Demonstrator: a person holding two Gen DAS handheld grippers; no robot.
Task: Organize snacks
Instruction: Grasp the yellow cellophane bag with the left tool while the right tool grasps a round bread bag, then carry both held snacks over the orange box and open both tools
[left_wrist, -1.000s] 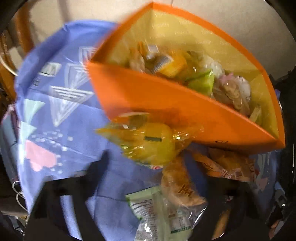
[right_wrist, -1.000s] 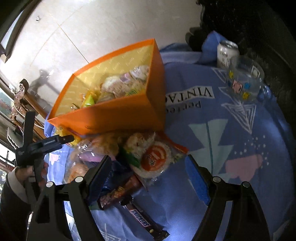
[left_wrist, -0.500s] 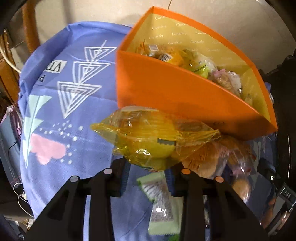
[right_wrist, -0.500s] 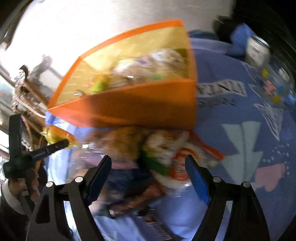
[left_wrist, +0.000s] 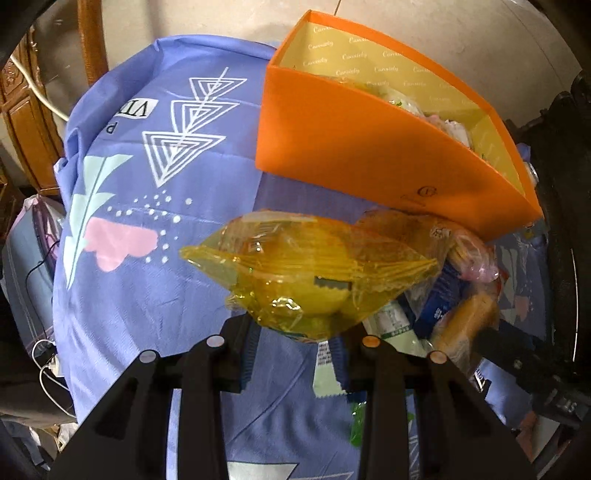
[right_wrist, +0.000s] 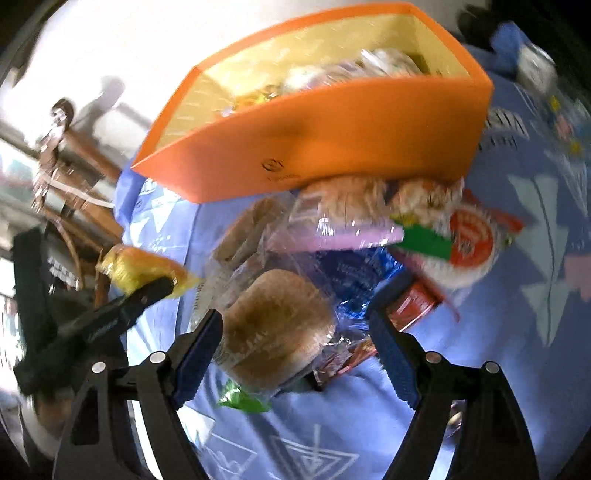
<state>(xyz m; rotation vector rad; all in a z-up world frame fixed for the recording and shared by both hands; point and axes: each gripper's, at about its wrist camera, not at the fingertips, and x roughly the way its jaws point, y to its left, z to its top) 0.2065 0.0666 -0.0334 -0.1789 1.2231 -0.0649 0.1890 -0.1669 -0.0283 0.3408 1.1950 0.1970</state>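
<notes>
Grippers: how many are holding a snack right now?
1. The left gripper is shut on the yellow-wrapped snack, lifted beside the orange box. The right gripper is open over the bread bun packet, gripping nothing.

A second ago my left hand-held gripper (left_wrist: 293, 343) stood wider around the yellow-wrapped snack (left_wrist: 306, 273) lying by the pile; it has since closed on the wrapper and lifted it clear of the blue cloth (left_wrist: 155, 266). The orange box (left_wrist: 369, 147) has slid from the middle of that view toward 1 o'clock. My right hand-held gripper (right_wrist: 295, 336), jaws unchanged, has swung over the pile, and now a round brown bun (right_wrist: 273, 328) sits between its fingers.
</notes>
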